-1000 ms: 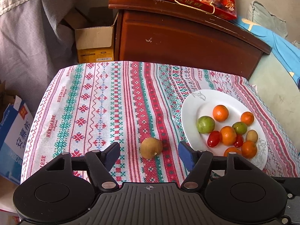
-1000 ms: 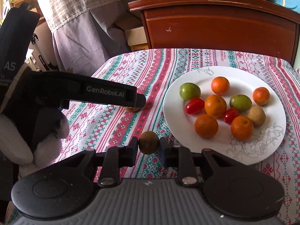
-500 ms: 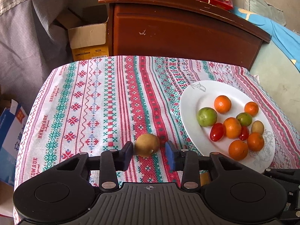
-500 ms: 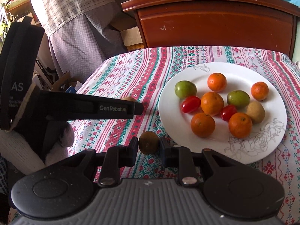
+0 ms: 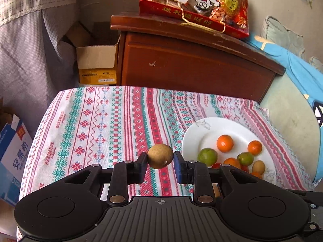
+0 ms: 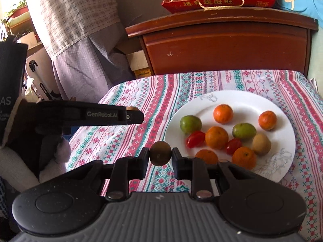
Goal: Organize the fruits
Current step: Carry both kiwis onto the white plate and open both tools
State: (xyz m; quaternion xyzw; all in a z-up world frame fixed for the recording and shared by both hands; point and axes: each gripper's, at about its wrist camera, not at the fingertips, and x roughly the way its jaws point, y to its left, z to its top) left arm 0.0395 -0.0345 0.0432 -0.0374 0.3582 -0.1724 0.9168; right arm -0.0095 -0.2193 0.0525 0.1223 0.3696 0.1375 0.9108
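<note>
Bench: covered by a cloth [image 5: 113, 121] with red, teal and white stitched bands that hangs over the edges.
On the cloth: a white plate [image 6: 238, 98] toward the right side.
On the plate: small orange, green, red and brown fruits, bunched near its middle.
Rest of the cloth: bare stripes.

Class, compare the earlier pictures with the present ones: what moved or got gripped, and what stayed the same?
The left claw has just closed its jaws on the tan fruit, which lay on the tablecloth between open jaws, and lifted it. The right claw stays clamped on its dark brown fruit. The white plate and its fruits are as before.
</note>
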